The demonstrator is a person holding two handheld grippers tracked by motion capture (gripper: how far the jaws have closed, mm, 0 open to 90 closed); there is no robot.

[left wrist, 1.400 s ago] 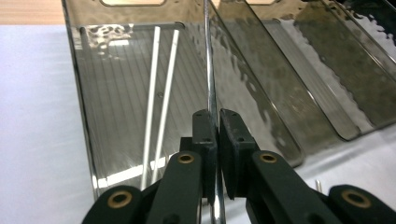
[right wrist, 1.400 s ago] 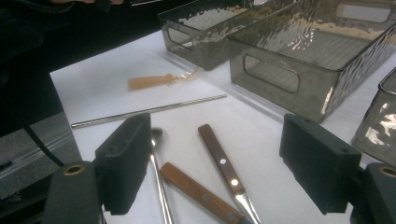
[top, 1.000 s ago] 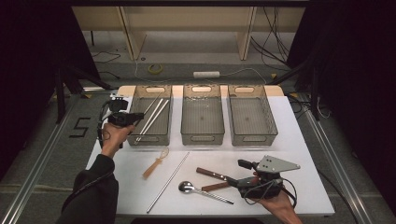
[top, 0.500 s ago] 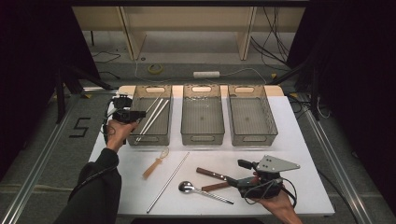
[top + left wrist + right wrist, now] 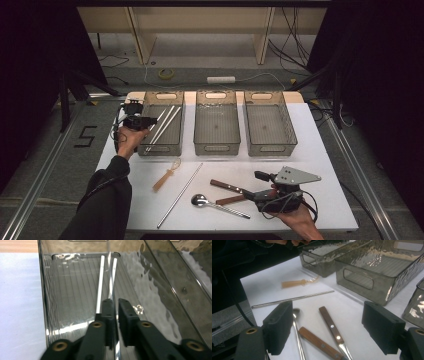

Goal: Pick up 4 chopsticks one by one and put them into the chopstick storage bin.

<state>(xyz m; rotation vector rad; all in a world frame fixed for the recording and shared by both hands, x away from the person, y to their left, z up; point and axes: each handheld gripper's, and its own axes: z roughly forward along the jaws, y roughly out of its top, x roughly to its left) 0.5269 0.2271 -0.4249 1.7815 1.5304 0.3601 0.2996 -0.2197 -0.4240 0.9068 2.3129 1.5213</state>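
The right gripper (image 5: 260, 192), jaws spread wide, is being held just right of two wooden-handled knives (image 5: 332, 328) whose long axes are running toward it. The left gripper (image 5: 114, 308), nearly closed and holding nothing, is being held over the left bin (image 5: 162, 147) with its chopsticks (image 5: 100, 287).

Overhead forward-down view; close jaw-level gripper views, perhaps sharing left bin (image 5: 161, 126)

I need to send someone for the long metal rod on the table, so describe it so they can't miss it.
Start at the three grey bins. On the white table before the middle one lies the long metal rod, slanting. It is plain, thin and longest, unlike the spoon beside it.
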